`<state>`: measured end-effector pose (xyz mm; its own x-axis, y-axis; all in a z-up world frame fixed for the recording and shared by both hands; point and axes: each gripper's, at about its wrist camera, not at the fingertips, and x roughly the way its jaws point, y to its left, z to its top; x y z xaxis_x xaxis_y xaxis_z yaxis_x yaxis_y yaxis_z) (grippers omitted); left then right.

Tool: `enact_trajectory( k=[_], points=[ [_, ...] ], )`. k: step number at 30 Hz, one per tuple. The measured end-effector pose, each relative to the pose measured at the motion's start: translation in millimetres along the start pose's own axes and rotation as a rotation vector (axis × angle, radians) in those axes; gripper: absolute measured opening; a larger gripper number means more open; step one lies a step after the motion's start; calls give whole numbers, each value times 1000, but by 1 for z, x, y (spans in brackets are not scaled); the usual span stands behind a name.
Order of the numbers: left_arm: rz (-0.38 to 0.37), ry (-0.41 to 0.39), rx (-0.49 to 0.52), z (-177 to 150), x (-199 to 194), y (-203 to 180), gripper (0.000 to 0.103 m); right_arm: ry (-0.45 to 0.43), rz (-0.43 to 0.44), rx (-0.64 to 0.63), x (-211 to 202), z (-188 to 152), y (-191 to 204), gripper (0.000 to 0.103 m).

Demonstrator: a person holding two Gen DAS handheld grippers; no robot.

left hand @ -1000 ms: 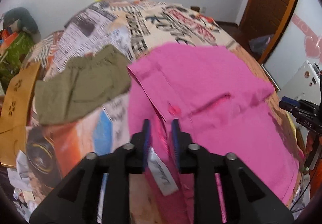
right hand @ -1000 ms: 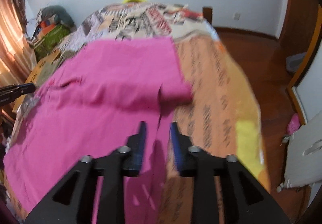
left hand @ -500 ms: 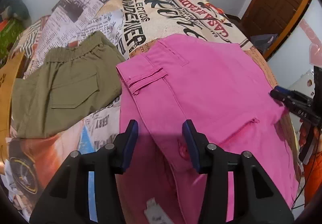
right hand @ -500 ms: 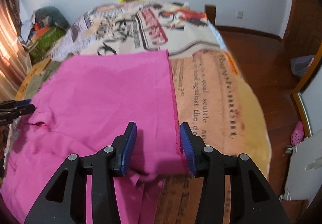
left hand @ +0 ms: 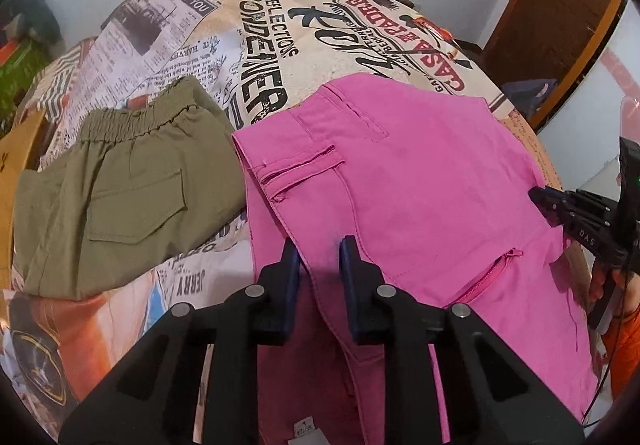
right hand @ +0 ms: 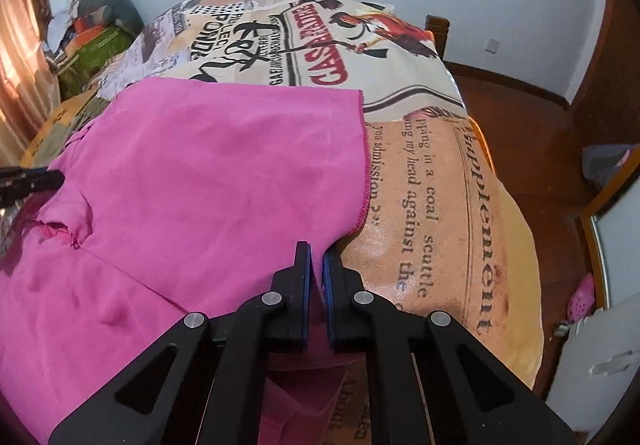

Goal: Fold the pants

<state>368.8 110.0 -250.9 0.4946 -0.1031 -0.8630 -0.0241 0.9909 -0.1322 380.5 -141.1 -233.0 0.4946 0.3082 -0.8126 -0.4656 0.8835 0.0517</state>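
Observation:
Pink pants (left hand: 420, 197) lie partly folded on the bed with the printed newspaper-pattern cover (left hand: 280, 37). In the left wrist view the waistband edge runs between the fingers of my left gripper (left hand: 318, 257), which is partly open around that edge. In the right wrist view the pink pants (right hand: 208, 173) spread left, and my right gripper (right hand: 315, 261) is shut on their folded edge near the hem. My right gripper also shows at the right of the left wrist view (left hand: 576, 217); my left gripper's tip shows at the left of the right wrist view (right hand: 36, 181).
Folded olive-green pants (left hand: 120, 189) lie left of the pink pair. A wooden door (left hand: 560, 5) and wooden floor (right hand: 540, 149) are to the right of the bed. Clutter (right hand: 92, 33) sits by the wall at the far left.
My right gripper has closed on the pink pants' edge. My left gripper's fingers have narrowed around the waistband edge. Both grippers moved forward over the pants.

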Motion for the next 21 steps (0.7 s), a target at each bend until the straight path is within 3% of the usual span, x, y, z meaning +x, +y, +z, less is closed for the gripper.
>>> enact_trajectory(
  k=[5,10,14,21],
  points=[
    [-12,-29,11,6,-28,10,26,29,-5,-16,-13,2,1,14],
    [60,-87,11,23,-46,26,48,-38,7,10,-38,16,-10,23],
    [62,-63,-6,41,-32,36,54,-106,-13,20,-47,34,-13,46],
    [19,10,-55,51,16,46,55,-124,-32,-1,-25,67,-10,50]
  ],
)
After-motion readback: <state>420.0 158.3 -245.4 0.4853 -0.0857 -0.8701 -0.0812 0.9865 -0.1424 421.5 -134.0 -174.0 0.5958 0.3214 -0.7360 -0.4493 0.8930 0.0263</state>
